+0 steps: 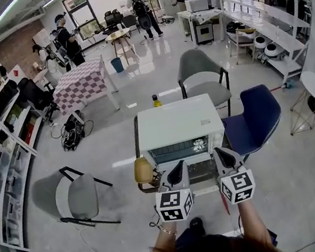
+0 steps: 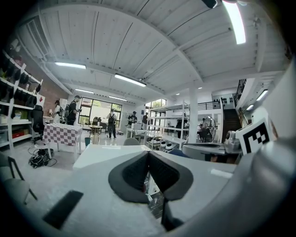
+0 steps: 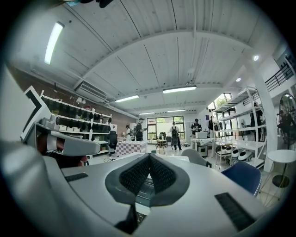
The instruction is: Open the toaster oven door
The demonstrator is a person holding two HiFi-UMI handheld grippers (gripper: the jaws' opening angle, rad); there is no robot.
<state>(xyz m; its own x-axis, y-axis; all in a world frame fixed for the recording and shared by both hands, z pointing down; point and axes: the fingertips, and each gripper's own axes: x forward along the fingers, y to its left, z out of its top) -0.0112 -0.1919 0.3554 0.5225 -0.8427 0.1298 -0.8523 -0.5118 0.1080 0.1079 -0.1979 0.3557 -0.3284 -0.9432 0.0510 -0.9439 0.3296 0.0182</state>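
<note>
Head view has the left tool (image 1: 178,167) and right tool (image 1: 223,155), jaws together and empty, poised side by side at the oven (image 1: 174,123) front, seemingly lined up for its door (image 1: 179,150).

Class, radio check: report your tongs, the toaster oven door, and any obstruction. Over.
Left tongs shut, empty; right tongs shut, empty. Both at toaster oven front; open or closed unclear. Blue chair beside it, not blocking.

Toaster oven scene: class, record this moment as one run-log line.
left gripper: shut, empty | right gripper: shut, empty | position: both side by side at front of white toaster oven
</note>
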